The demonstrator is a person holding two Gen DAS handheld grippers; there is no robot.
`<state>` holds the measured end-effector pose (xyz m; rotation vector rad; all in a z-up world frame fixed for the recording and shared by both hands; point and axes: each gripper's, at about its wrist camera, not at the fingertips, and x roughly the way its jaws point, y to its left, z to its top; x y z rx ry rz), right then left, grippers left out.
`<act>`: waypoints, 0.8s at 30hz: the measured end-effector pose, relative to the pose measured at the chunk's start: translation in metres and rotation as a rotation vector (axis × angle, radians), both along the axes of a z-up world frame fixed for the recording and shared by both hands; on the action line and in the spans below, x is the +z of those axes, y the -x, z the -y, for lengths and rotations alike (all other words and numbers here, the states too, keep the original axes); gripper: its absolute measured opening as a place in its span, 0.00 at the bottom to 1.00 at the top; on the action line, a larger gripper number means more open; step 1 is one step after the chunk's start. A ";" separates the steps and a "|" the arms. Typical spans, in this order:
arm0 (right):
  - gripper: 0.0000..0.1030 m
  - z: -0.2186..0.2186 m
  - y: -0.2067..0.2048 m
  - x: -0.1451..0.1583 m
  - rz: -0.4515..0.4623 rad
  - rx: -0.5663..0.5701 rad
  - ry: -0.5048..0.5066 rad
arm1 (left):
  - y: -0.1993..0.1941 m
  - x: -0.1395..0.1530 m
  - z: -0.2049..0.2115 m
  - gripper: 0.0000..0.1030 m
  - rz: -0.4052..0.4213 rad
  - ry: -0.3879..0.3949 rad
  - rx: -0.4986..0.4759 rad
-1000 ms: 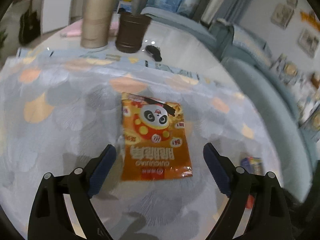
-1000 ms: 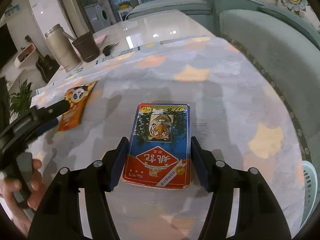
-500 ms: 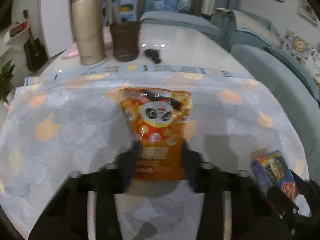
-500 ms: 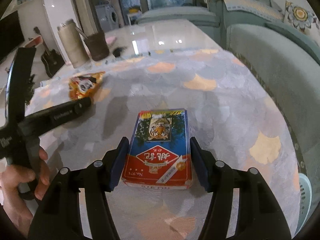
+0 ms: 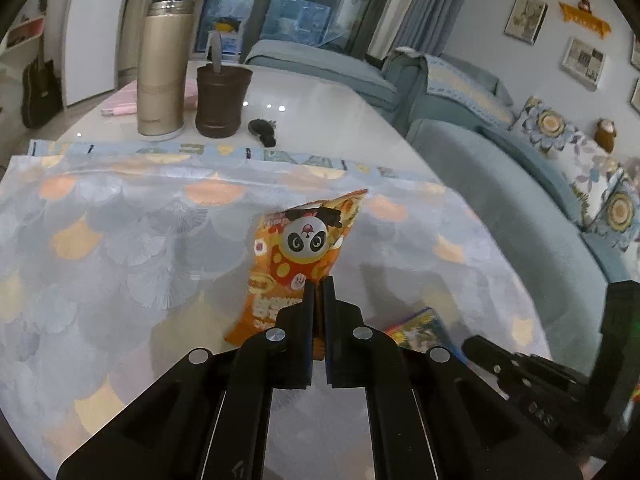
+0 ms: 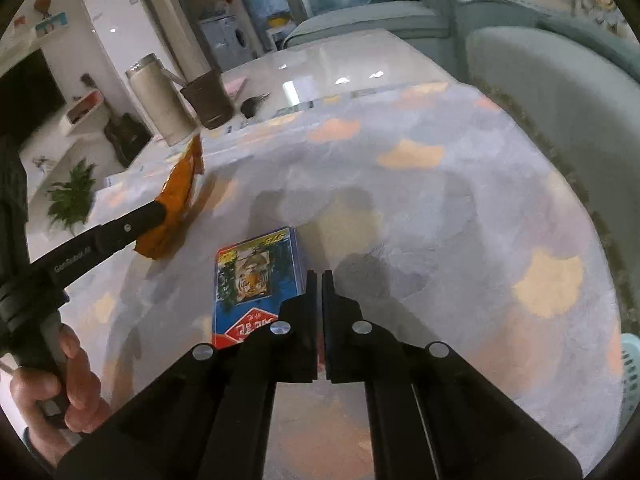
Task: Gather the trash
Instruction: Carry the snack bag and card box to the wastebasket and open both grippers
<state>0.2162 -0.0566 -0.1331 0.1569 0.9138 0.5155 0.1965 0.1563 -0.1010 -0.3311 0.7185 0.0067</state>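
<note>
Two grippers are seen over a patterned tablecloth [image 5: 120,240] that covers the near part of a white table [image 5: 320,116]; its near edge is cut off by both views. At twelve o'clock of the cloth a tall beige flask [image 5: 162,72] and a brown cup [image 5: 220,100] are stood side by side. An orange panda snack bag [image 5: 296,256] is pinched at its lower end by the left gripper [image 5: 319,284], jaws pressed together on it, and is held lifted; its bottom edge is hidden behind the fingers. A blue tiger box [image 6: 252,280] is seen at eleven o'clock of the right gripper [image 6: 319,276]; the jaws are nearly closed, but whether its edge is caught cannot be told
</note>
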 end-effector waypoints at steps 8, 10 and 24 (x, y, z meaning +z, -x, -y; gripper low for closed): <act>0.73 -0.008 0.009 0.010 0.015 0.053 0.001 | 0.023 0.009 -0.005 0.02 0.044 0.036 -0.018; 0.73 -0.022 0.006 0.007 -0.027 0.097 0.051 | 0.030 0.014 -0.010 0.02 0.059 0.062 -0.021; 0.55 -0.056 0.011 0.014 -0.015 0.138 0.265 | 0.069 0.063 0.000 0.02 0.137 0.062 -0.068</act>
